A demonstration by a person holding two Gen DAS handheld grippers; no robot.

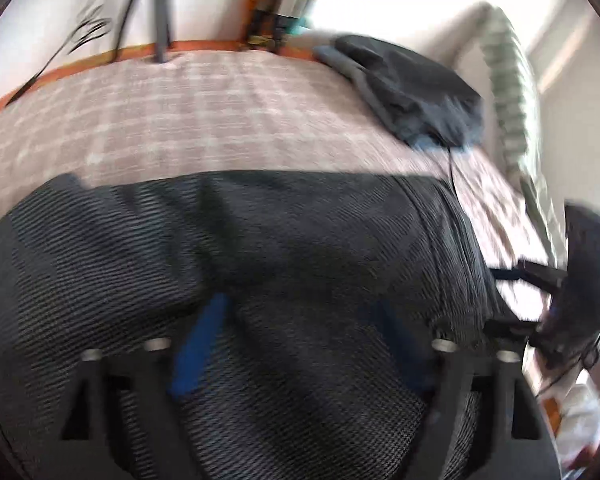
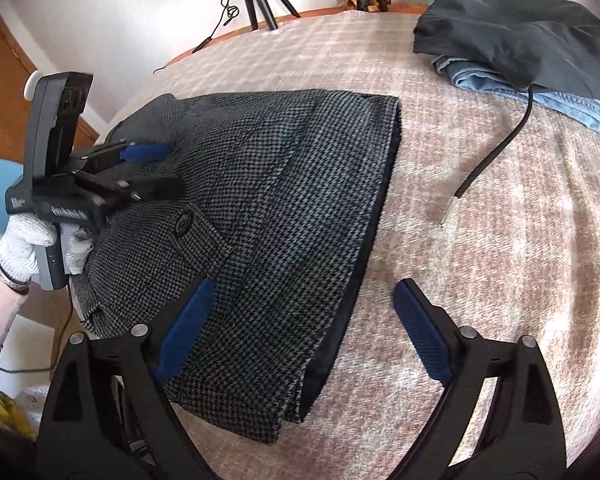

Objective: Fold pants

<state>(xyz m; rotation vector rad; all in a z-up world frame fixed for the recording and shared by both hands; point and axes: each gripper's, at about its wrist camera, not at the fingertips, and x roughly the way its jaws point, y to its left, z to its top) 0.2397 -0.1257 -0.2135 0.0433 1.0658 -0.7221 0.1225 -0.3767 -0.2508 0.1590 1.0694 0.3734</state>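
Houndstooth pants (image 2: 276,208) lie folded into a thick bundle on the bed's pink plaid blanket (image 2: 480,280), and I work across them from my left. At the far left of the right wrist view my gloved left hand (image 2: 24,248) grips the handle of the left gripper (image 2: 156,168), which sits low over the waistband end of the pants, just above a dark button (image 2: 181,225); its blue pads look close together against the fabric, but I cannot tell whether they have hold of any cloth. In the left wrist view, which is blurred, the same grey-black weave (image 1: 260,280) fills the lower half of the picture and one blue pad (image 1: 200,348) lies against it. Further right, my right gripper (image 2: 300,332) stands wide open with nothing in it: its left pad (image 2: 184,332) hovers over the near edge of the pants, its right pad (image 2: 420,332) over bare blanket, and the folded edge of the bundle runs between them. Farther right again, near the back of the bed, a dark garment (image 2: 520,24) rests on top of folded blue jeans (image 2: 540,96), well apart from the pants, and a black drawstring (image 2: 496,156) trails from that pile across the blanket.
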